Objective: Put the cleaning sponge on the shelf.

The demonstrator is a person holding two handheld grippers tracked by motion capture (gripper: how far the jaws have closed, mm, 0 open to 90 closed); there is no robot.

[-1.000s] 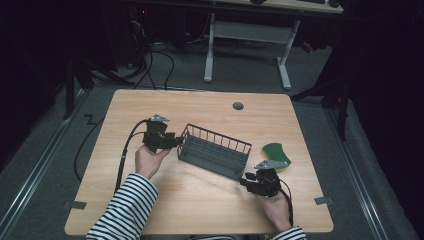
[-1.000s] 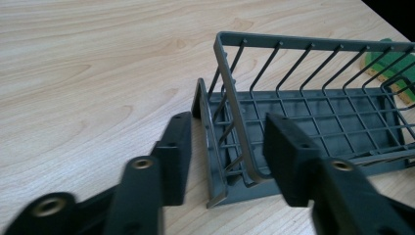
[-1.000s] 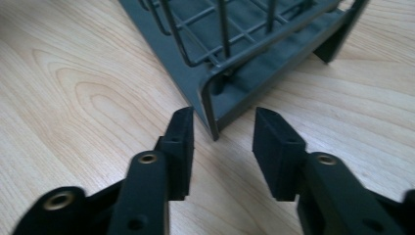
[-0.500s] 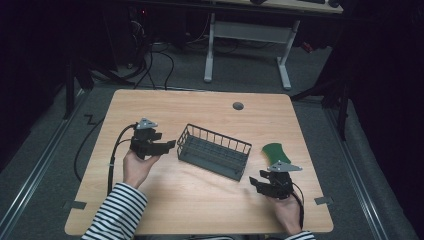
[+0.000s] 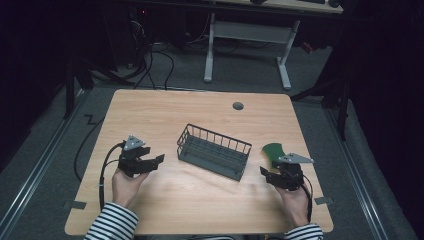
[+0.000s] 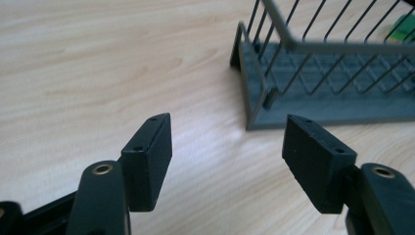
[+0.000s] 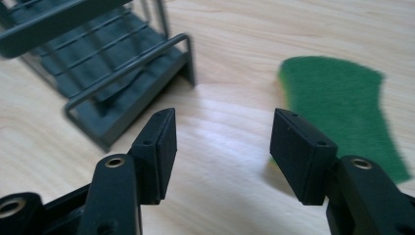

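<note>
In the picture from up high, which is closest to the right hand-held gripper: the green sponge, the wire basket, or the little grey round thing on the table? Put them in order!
From the right hand-held gripper, in the high view:
1. Green sponge: right beside it, just beyond, near the table's right edge.
2. Wire basket: to its left, mid-table.
3. Grey round thing: far side of the table, well beyond the basket.

1. The green sponge [image 7: 342,112] lies beyond the right-hand jaw in the right gripper view; that jaw covers its near edge, and its outline is blurred.
2. The wire basket [image 6: 313,83], ahead of the jaws in the left gripper view, is cut off by the top and right edges.
3. In the high view, the right gripper [image 5: 272,175] hides the sponge's near part.
</note>
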